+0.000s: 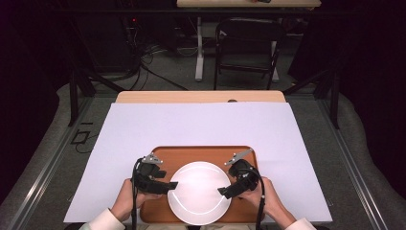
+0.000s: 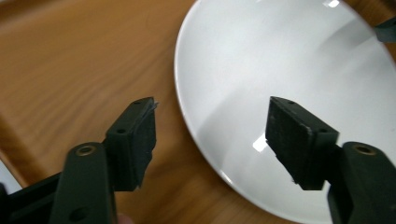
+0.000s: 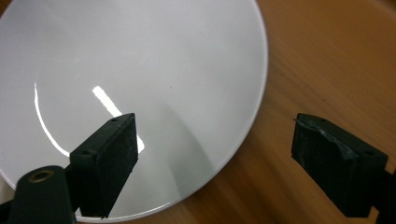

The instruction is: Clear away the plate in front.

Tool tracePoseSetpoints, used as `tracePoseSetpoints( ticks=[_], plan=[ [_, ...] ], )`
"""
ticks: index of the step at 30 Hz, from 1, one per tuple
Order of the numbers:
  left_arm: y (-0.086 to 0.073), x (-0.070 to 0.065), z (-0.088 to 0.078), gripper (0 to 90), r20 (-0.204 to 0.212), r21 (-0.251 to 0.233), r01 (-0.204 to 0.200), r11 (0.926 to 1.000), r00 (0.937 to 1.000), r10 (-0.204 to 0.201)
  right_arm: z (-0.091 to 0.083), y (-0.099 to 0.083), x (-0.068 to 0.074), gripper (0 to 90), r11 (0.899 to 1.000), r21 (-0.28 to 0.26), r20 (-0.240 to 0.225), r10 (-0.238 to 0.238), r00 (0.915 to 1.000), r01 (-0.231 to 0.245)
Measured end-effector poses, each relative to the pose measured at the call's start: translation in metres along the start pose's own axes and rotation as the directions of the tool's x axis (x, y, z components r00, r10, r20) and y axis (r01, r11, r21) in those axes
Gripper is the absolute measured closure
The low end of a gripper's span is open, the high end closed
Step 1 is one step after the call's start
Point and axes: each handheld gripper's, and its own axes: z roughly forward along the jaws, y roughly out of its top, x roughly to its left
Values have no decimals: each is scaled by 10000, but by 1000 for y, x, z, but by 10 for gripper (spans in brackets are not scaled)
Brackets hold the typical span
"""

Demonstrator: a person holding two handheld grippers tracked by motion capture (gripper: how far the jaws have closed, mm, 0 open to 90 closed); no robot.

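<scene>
The white plate [image 1: 199,192] lies on the wooden tray [image 1: 191,155] at the lower centre of the high view, squarely between the left gripper [image 1: 168,186] and the right gripper [image 1: 224,191]. Each gripper's fingers [image 2: 133,140] stand apart and empty, straddling the nearest rim, one finger over plate, one over tray; both look equally near.

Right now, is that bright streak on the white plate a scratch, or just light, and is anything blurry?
Just light: in the right gripper view the plate carries a glare streak and a curved highlight; the left gripper view shows small glints near its rim. The high view is soft, its surroundings dark; the wooden tray looks blurred.
</scene>
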Motion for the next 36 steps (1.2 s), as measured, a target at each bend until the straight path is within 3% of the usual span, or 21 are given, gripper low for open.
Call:
tracePoseSetpoints(
  ticks=[1,2,4,5,8,13,19,24,30,36],
  plan=[
    [0,0,0,311,0,0,0,10000,10000,0,0,0,0,131,10000,0,0,0,10000,0],
    [2,-4,-7,289,-41,-410,-323,9986,9995,322,-8,-1,-1,106,9994,-335,91,-97,9999,100],
    [3,-6,-10,238,-103,-455,-506,9977,9987,501,-11,-1,-1,95,9984,-512,148,-237,9996,245],
    [3,-8,-13,238,-145,-583,-781,9952,9969,774,-15,-1,-1,86,9973,-661,235,-299,9993,314],
    [4,-11,-22,159,-344,-939,-1086,9896,9938,1058,-29,-2,0,40,9890,-1244,509,-737,9960,796],
    [-1,-7,-42,136,-615,-1558,-1158,9810,9923,1074,-43,-3,1,2,9787,-1727,727,-994,9924,1107],
    [-8,0,-57,115,-934,-1967,-1191,9732,9904,1023,-57,-9,-1,0,9703,-2093,1055,-1010,9893,1213],
    [-19,5,-69,104,-1183,-2209,-1144,9686,9889,899,-72,-19,-5,0,9621,-2508,1328,-754,9883,1071],
    [-36,9,-78,109,-1855,-2687,-1190,9558,9801,699,-87,-40,-12,0,9524,-2927,1756,-346,9839,857],
    [-49,17,-85,109,-2043,-2764,-860,9572,9785,290,-98,-69,-20,0,9521,-3054,1899,432,9809,172]
  ],
)
